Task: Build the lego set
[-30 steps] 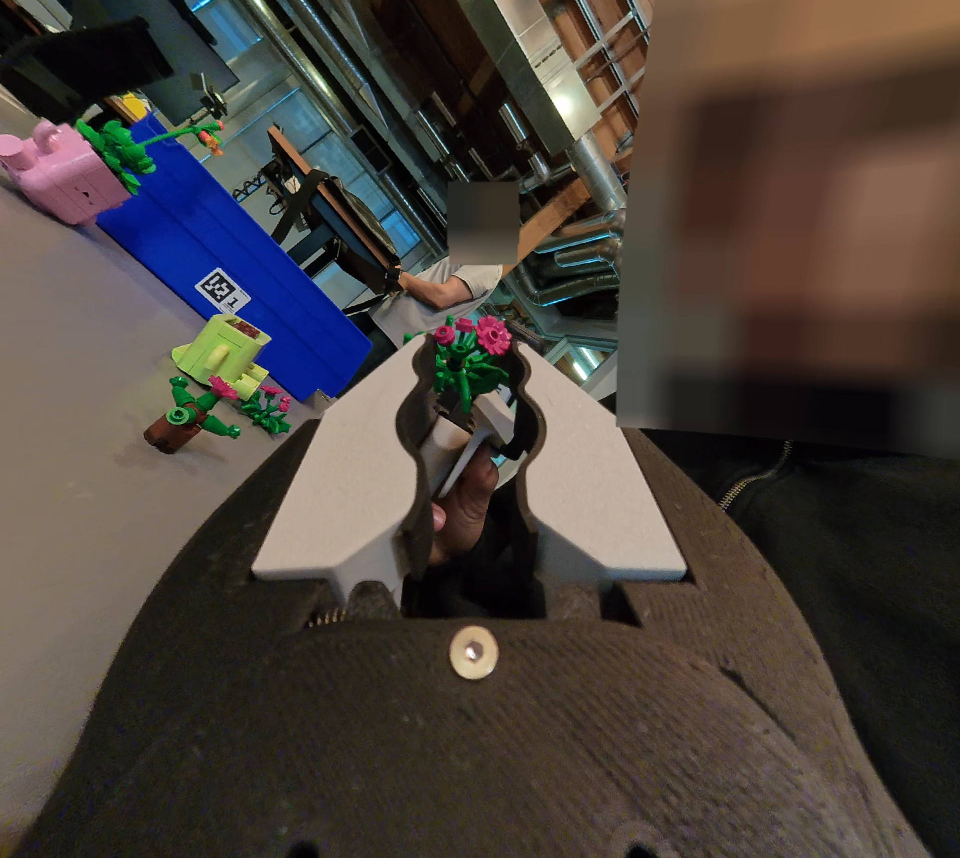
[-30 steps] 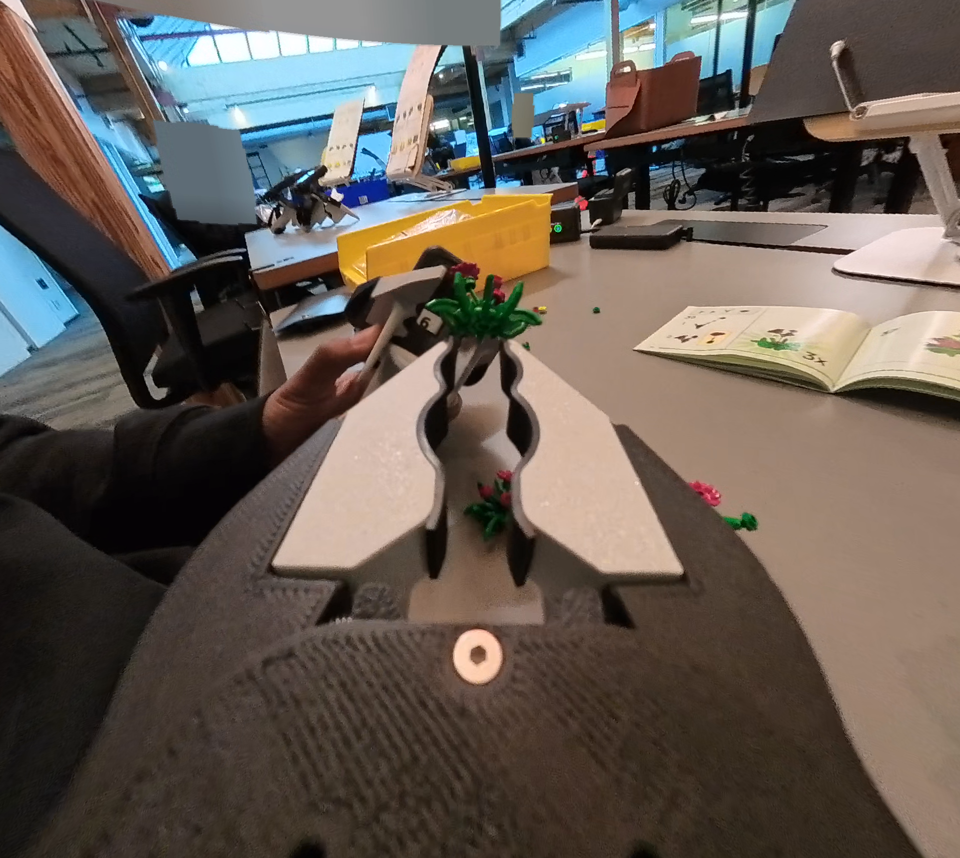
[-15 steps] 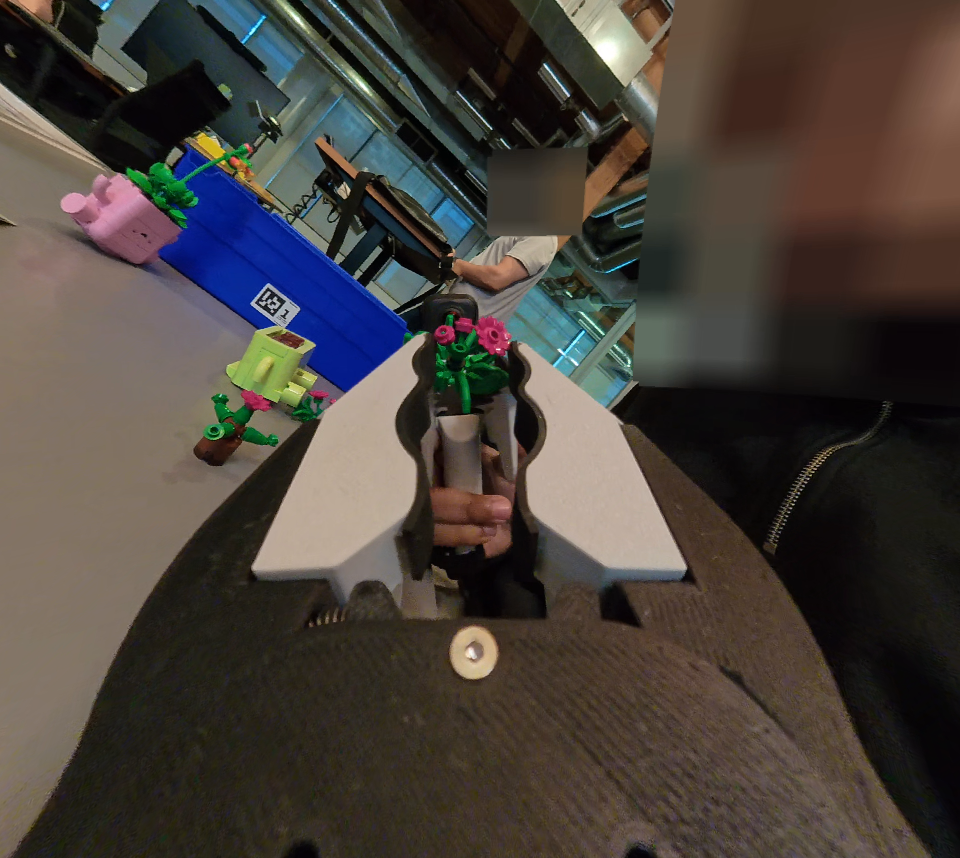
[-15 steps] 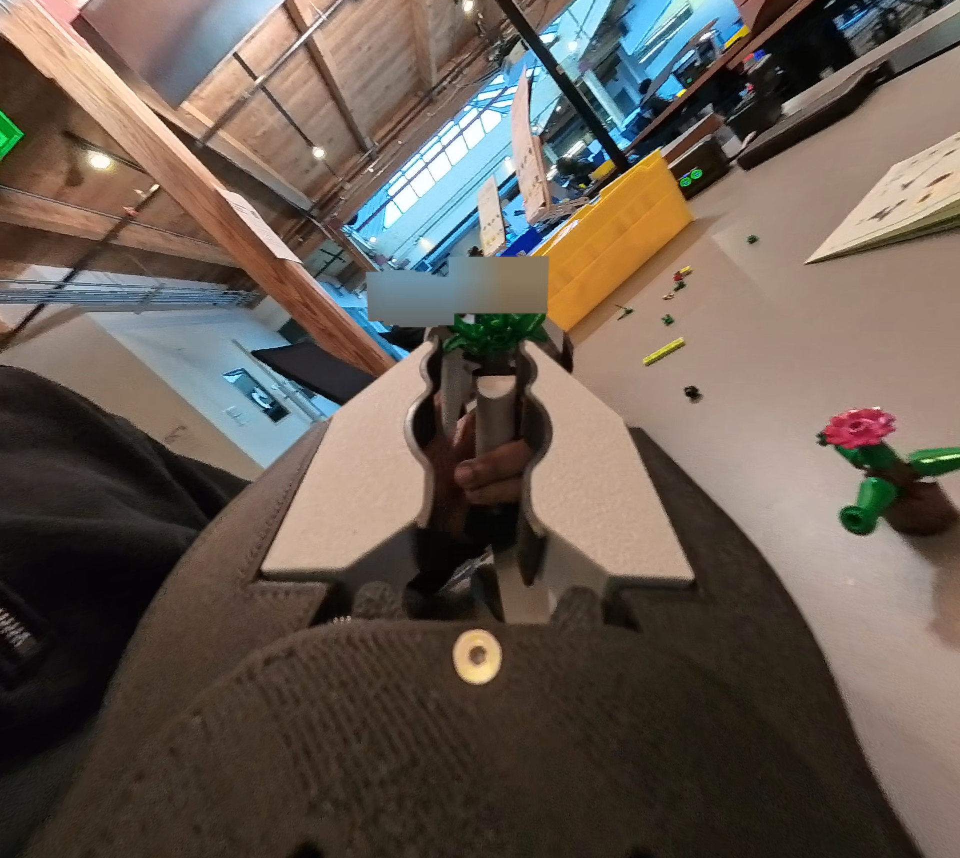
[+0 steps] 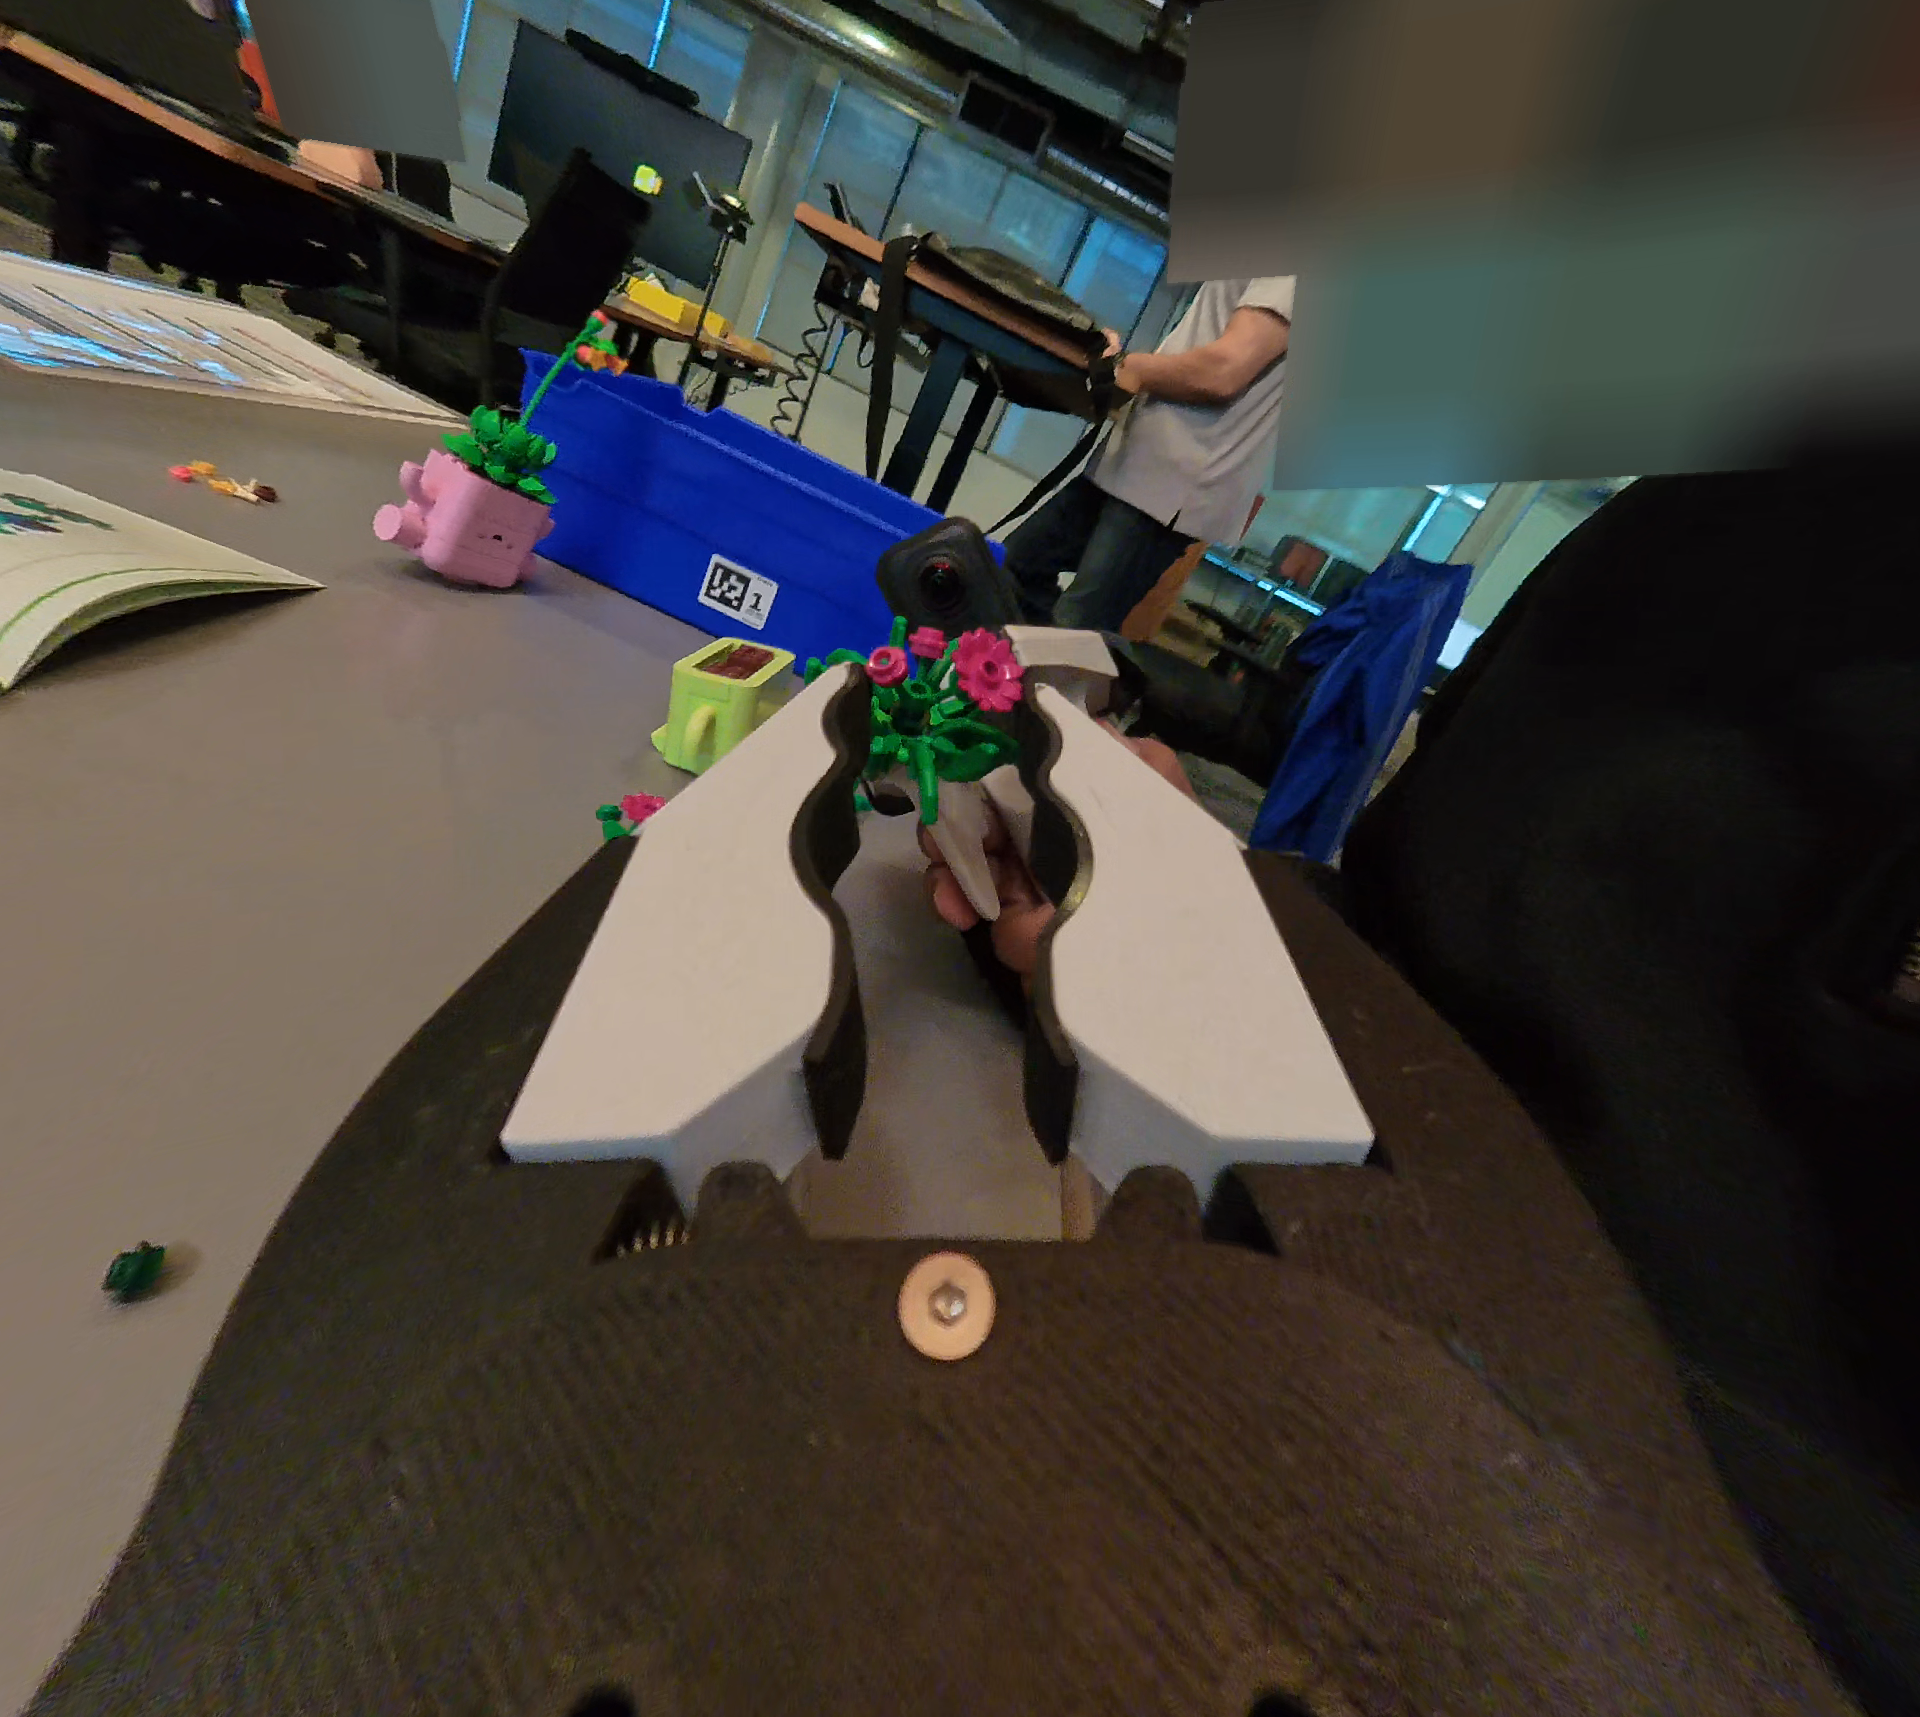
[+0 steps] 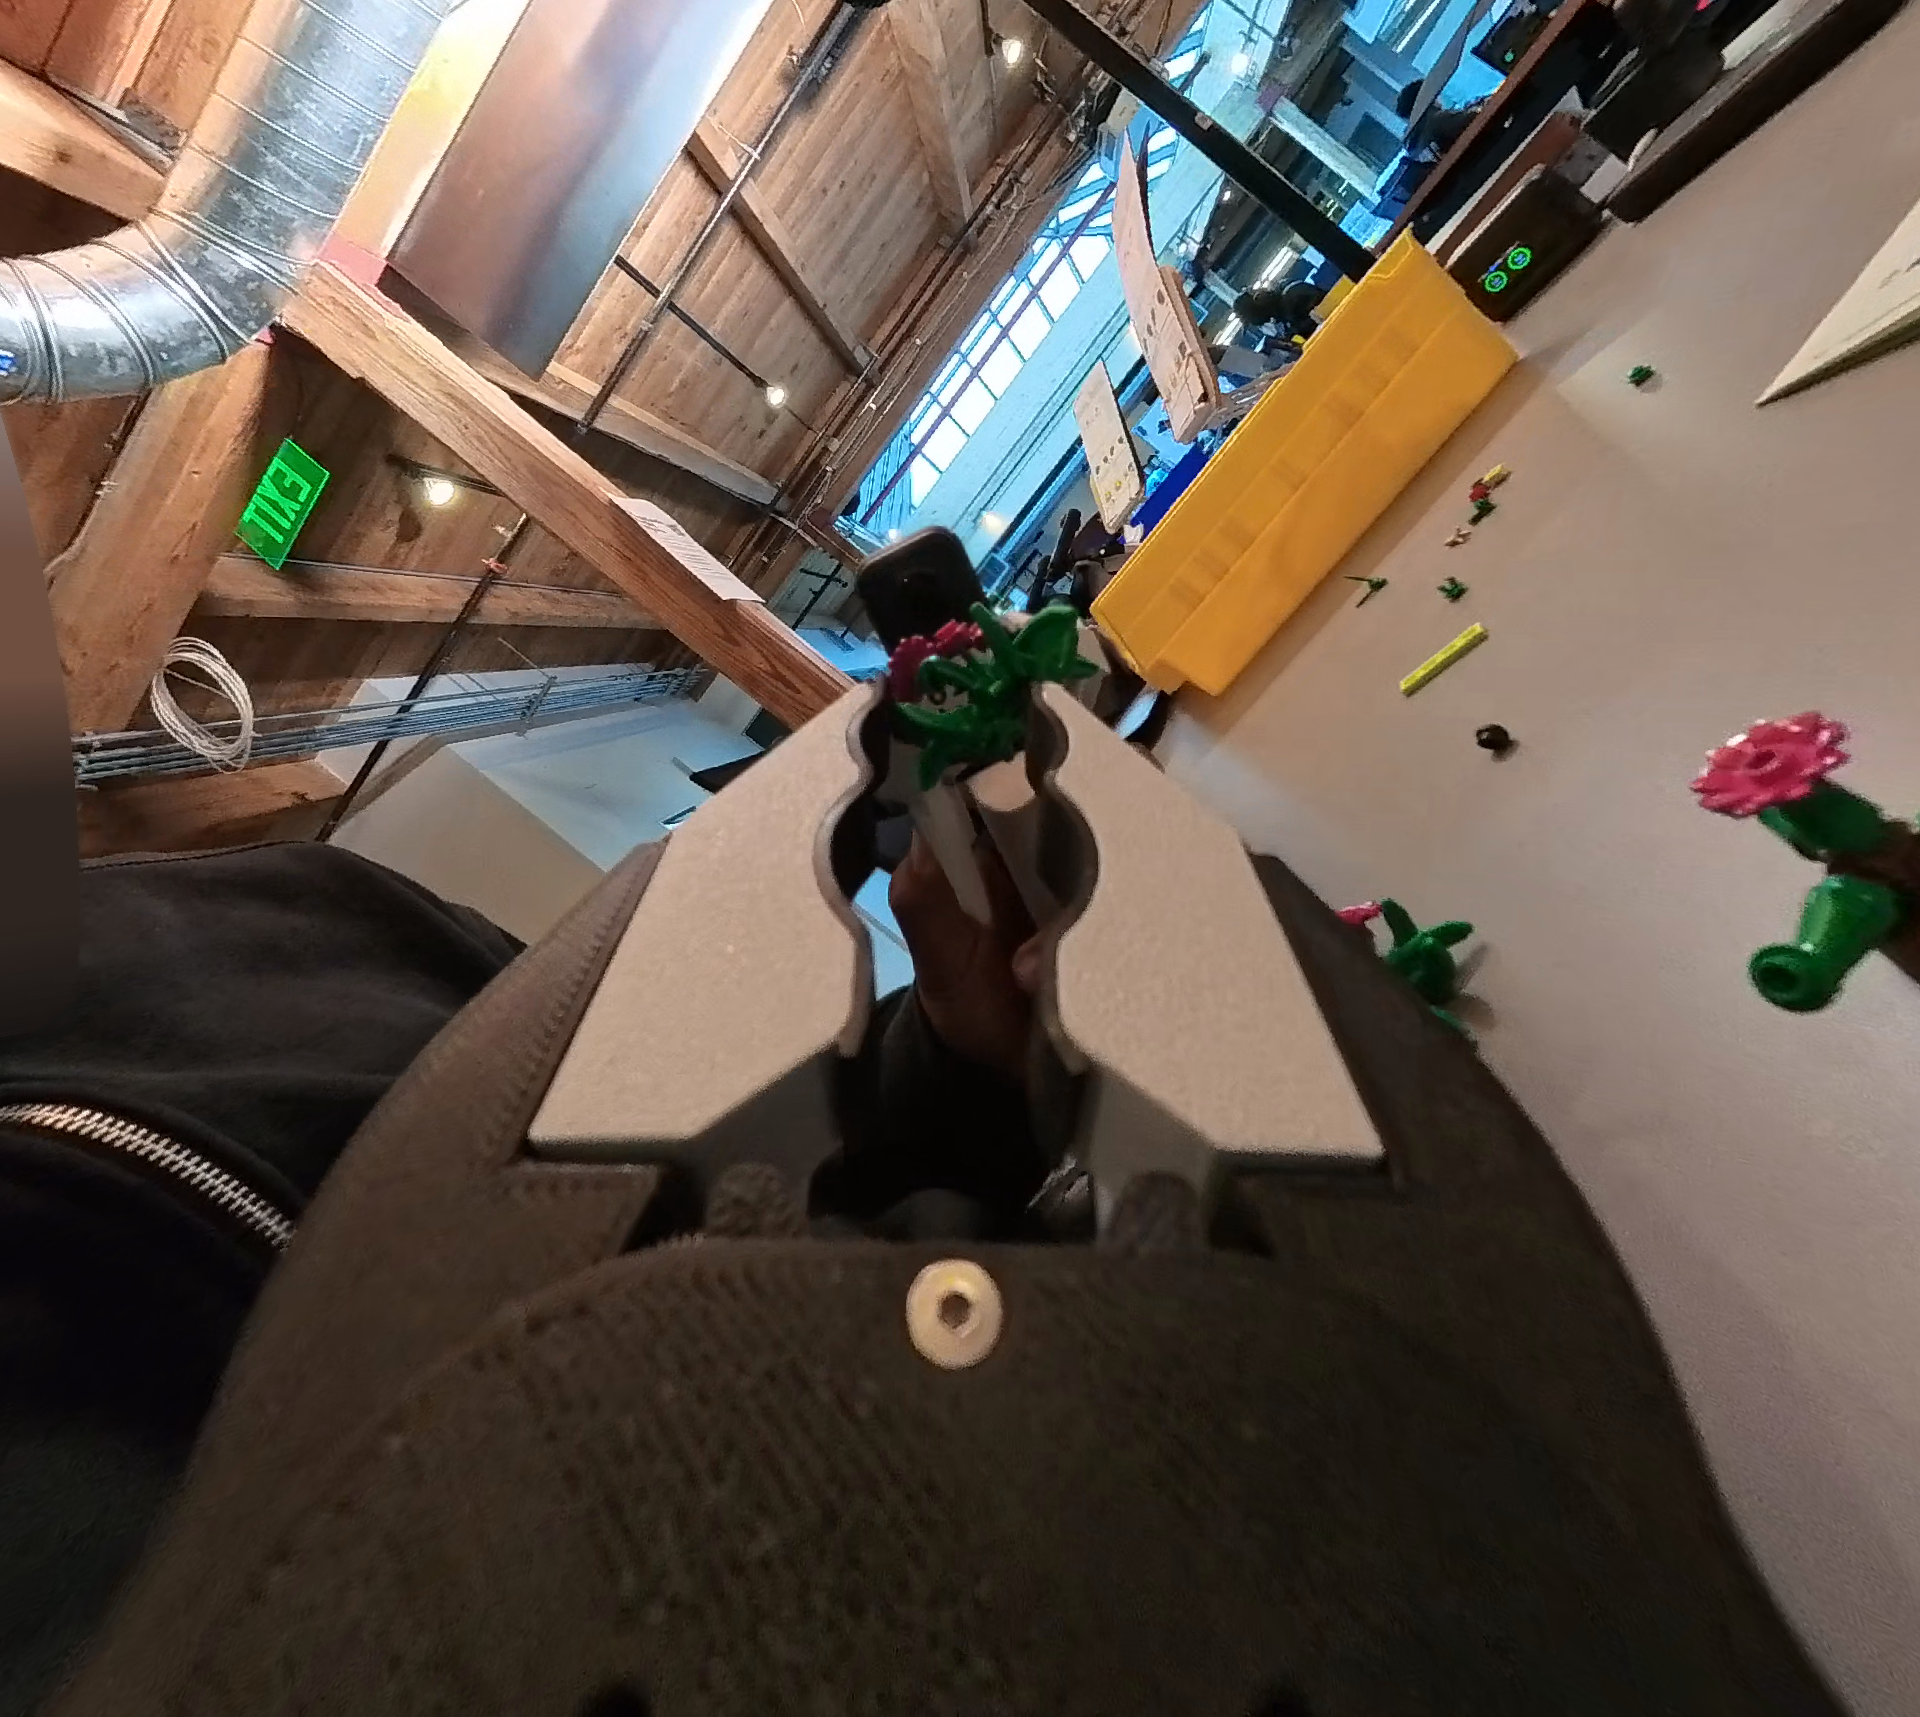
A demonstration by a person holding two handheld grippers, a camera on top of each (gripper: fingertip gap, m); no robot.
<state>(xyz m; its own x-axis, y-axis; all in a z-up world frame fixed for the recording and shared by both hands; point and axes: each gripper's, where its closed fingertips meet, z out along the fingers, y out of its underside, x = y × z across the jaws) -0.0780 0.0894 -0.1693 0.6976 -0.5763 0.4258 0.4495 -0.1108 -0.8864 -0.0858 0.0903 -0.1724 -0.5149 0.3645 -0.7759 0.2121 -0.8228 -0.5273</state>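
Note:
A small green lego sprig with pink flowers (image 5: 940, 711) is held in the air above the grey table (image 5: 260, 836). My left gripper (image 5: 940, 691) is shut on it at the fingertips. My right gripper (image 6: 966, 717) faces it from the other side and is shut on the same sprig (image 6: 987, 701). Each wrist view shows the other gripper's white fingers (image 5: 966, 846) and its camera (image 6: 914, 587) just behind the sprig. A lime pot (image 5: 722, 701) and a pink pot with a green plant (image 5: 473, 514) stand on the table.
A blue bin (image 5: 727, 514) stands behind the pots and a yellow bin (image 6: 1309, 472) at the table's far side. An open booklet (image 5: 94, 566) lies at the left. A brown stem with a pink flower (image 6: 1808, 846), a small sprig (image 6: 1423, 940) and loose pieces (image 6: 1444, 659) lie on the table. Left and right tips are no more than a few centimetres apart. From either gripper's tips it is about 15 cm to the lime pot (image 5: 722, 701).
Both grippers have kept hold of the sprig while turning together. The left view has tipped down toward the table. The right view has rolled further onto its side.

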